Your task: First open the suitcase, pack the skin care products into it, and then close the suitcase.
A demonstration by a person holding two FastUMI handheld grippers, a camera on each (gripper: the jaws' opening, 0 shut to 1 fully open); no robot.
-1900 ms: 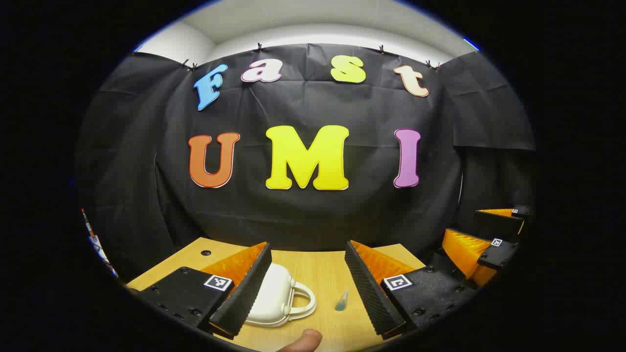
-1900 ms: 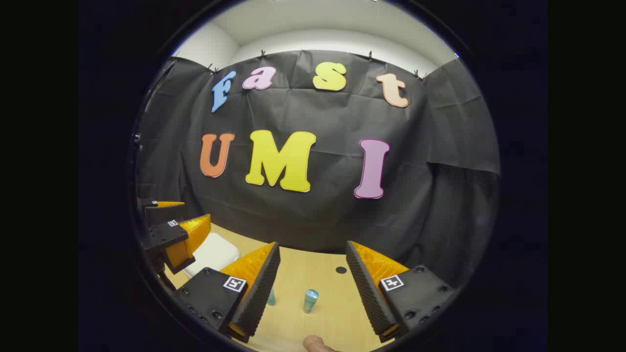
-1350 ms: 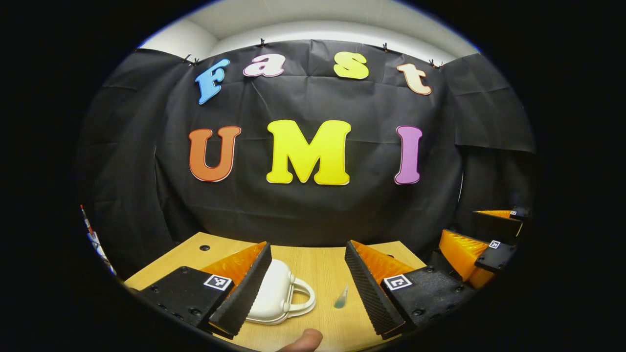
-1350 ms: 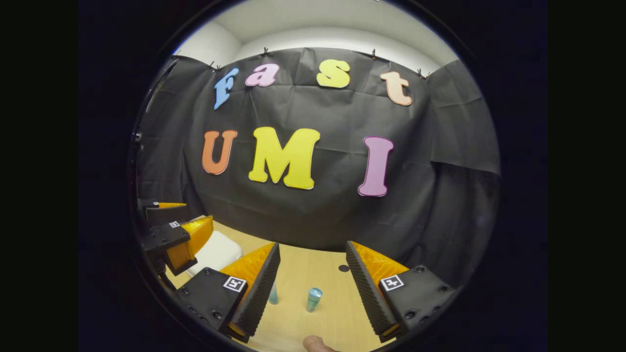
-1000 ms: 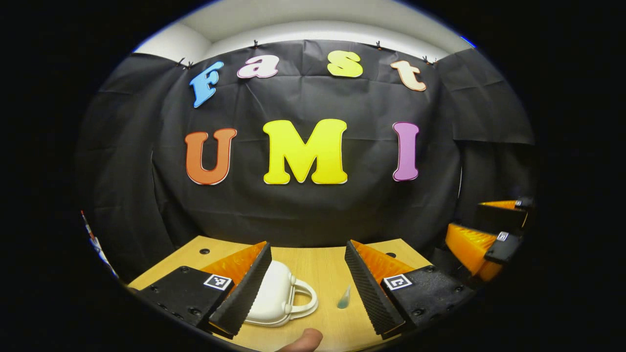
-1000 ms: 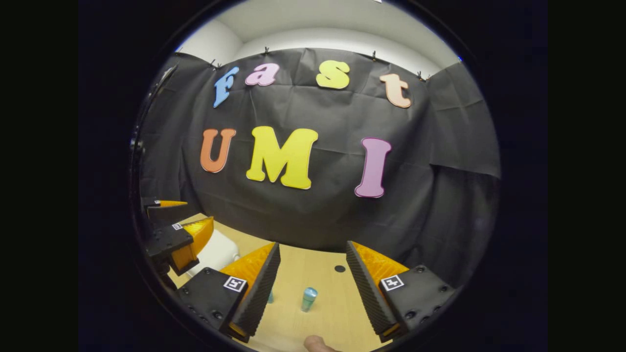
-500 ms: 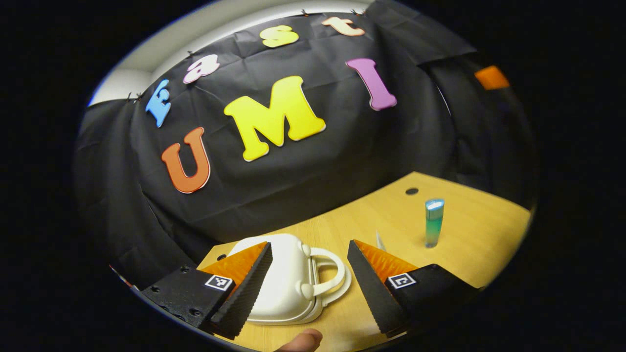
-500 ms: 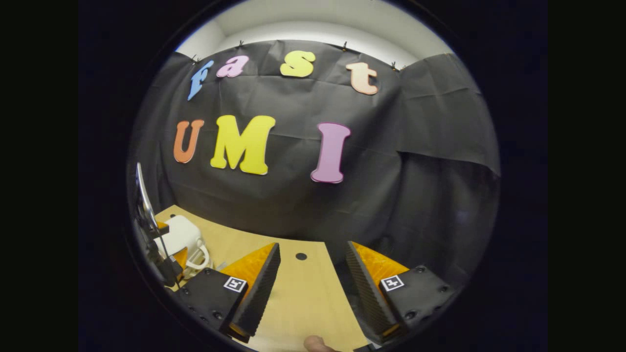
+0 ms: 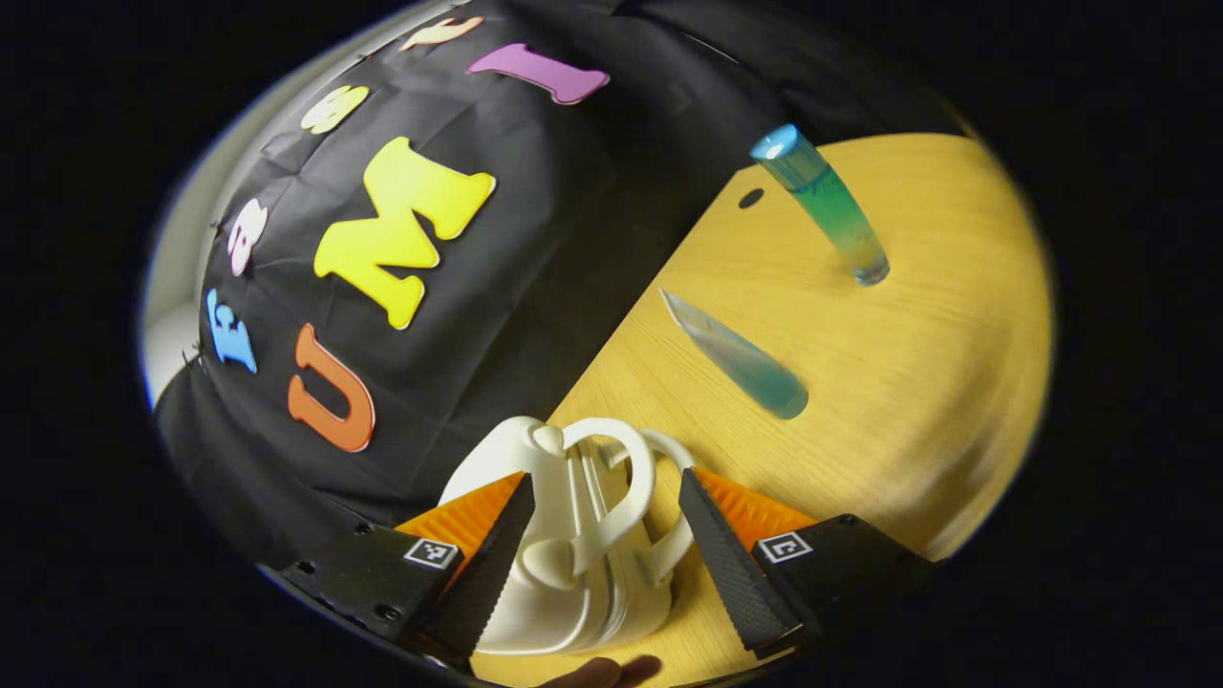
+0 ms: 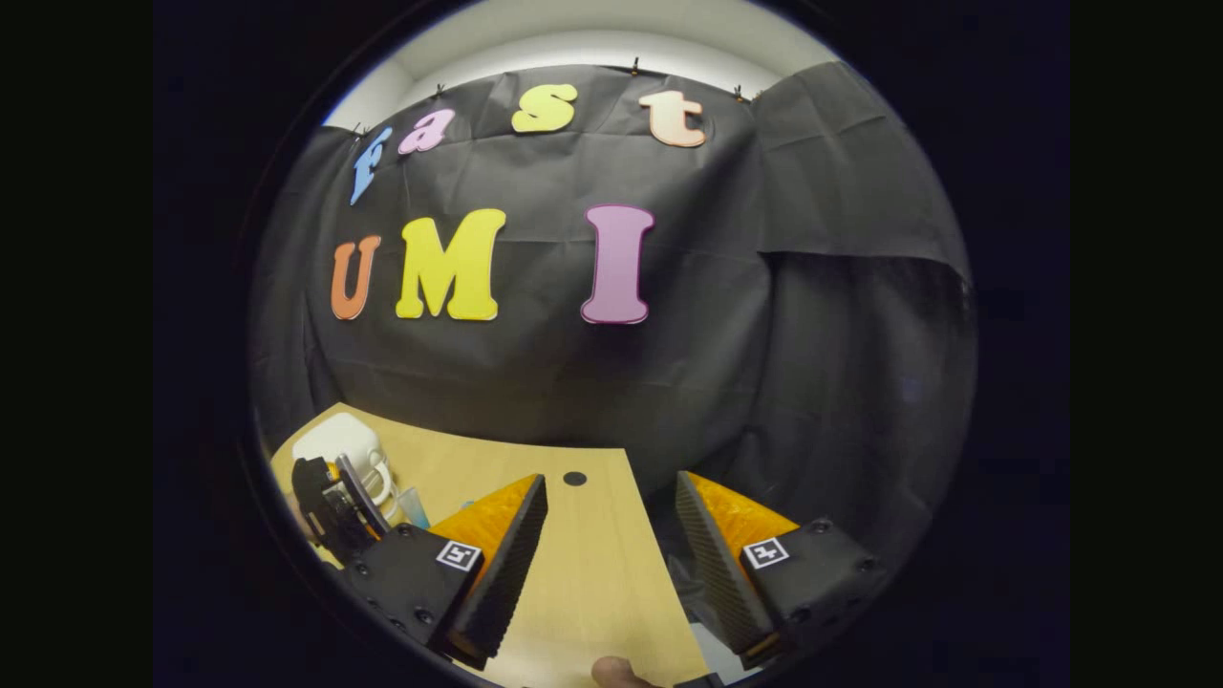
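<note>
A small white suitcase (image 9: pixel 573 573) lies shut on the wooden table (image 9: pixel 917 401), its two loop handles pointing toward the products. My left gripper (image 9: pixel 605 478) is open and tilted, its fingers straddling the handle end of the case with a gap on each side. A teal tube (image 9: pixel 740 358) and a taller bottle with a blue cap (image 9: pixel 822 205) stand beyond the case. My right gripper (image 10: pixel 610 480) is open over bare table near the right edge, with nothing between its fingers. In the right gripper view the suitcase (image 10: pixel 339 441) sits far left, with the left gripper (image 10: pixel 330 502) in front of it.
Black cloth walls close off the back and the right. A cable hole (image 10: pixel 574 478) is in the table (image 10: pixel 583 583) near the back edge. The table's right edge runs just under my right gripper's right finger. A fingertip shows at the bottom of both views.
My left gripper has rolled hard to one side and closed in on the suitcase handles. My right gripper has swung right, so the bottles have left its view.
</note>
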